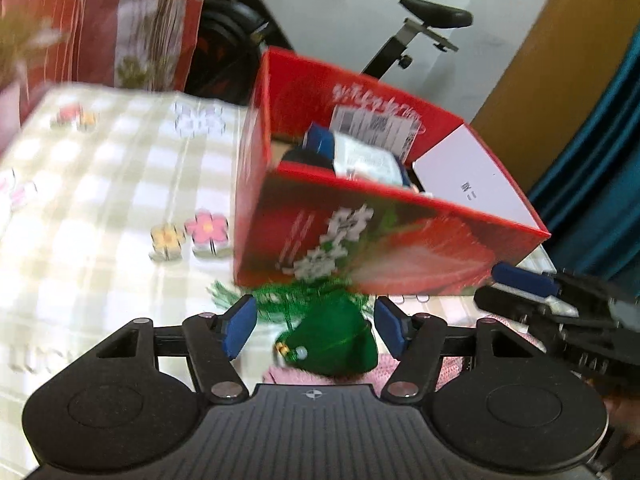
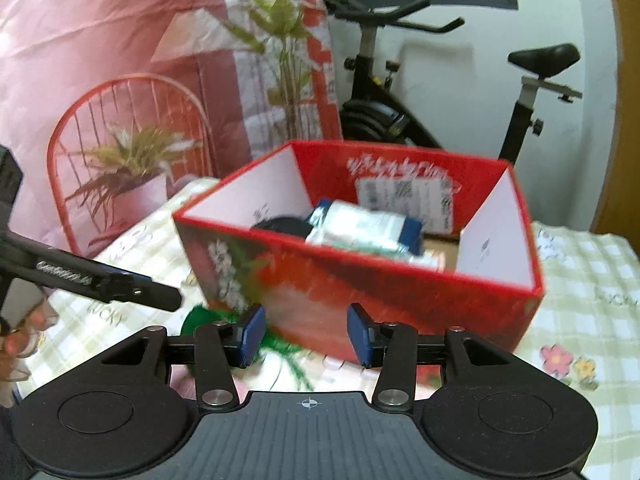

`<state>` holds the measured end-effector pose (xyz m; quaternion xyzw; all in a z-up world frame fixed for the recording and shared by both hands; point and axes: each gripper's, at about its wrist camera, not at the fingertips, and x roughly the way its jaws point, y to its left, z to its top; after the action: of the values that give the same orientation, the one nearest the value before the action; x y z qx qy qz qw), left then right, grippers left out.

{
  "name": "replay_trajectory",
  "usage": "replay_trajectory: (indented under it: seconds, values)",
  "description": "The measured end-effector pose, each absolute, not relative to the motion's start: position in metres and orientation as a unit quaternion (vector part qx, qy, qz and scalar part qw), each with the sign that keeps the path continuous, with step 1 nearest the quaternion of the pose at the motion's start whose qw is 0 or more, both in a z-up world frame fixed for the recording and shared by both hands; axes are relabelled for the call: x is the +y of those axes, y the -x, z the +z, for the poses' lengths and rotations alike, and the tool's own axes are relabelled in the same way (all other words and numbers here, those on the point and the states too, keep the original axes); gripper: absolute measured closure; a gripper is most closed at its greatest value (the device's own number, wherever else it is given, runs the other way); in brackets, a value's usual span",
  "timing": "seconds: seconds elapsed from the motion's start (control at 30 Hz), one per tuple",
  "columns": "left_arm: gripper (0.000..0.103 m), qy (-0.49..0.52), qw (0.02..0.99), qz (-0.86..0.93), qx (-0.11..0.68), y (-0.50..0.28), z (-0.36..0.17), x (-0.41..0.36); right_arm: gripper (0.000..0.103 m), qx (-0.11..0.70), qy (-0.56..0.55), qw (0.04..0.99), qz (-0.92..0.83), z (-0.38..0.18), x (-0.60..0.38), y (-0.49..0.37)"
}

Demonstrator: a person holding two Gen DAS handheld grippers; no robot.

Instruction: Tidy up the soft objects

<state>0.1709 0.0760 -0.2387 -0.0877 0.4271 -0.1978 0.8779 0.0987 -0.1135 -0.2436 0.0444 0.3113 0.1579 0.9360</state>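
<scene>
In the left wrist view, the box (image 1: 384, 240) sits right of centre on the tablecloth (image 1: 100, 200). A packet (image 1: 366, 158) lies inside it, the exercise bike (image 1: 424, 28) behind at the top, and the fringed cloth (image 1: 332, 340) lies before it at lower centre.

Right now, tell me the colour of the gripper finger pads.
Blue pads, clearest in the left wrist view.

A black exercise bike (image 2: 404, 92) stands against the white wall behind the desk (image 1: 100, 200), which wears a checked cloth with flower prints. A red wire chair (image 2: 120, 140) and a potted plant (image 2: 132, 176) sit beside pink floral bedding (image 2: 100, 32).
</scene>
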Motion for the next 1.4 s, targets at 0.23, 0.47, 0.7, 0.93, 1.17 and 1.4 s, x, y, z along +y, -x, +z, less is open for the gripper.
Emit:
replay_trajectory:
  seconds: [0.23,0.47,0.7,0.93,1.17,1.4]
  values:
    - [0.041,0.154,0.856,-0.205,0.449,-0.181,-0.270,0.078,0.060,0.346,-0.048,0.920,0.178,-0.271,-0.098,-0.099]
    - [0.052,0.151,0.848,-0.230,0.453,-0.183,-0.273,0.058,0.057,0.362,-0.041,0.907,0.211,-0.282,-0.079,-0.100]
    - [0.052,0.148,0.843,-0.251,0.452,-0.184,-0.269,0.040,0.057,0.373,-0.043,0.899,0.224,-0.290,-0.071,-0.101]
    - [0.052,0.149,0.837,-0.267,0.454,-0.174,-0.266,0.035,0.056,0.379,-0.065,0.895,0.227,-0.296,-0.067,-0.102]
    - [0.052,0.144,0.840,-0.261,0.453,-0.162,-0.267,0.036,0.061,0.377,-0.075,0.894,0.229,-0.299,-0.065,-0.103]
    - [0.052,0.142,0.852,-0.271,0.426,-0.153,-0.242,0.039,0.062,0.346,-0.073,0.906,0.232,-0.278,-0.070,-0.095]
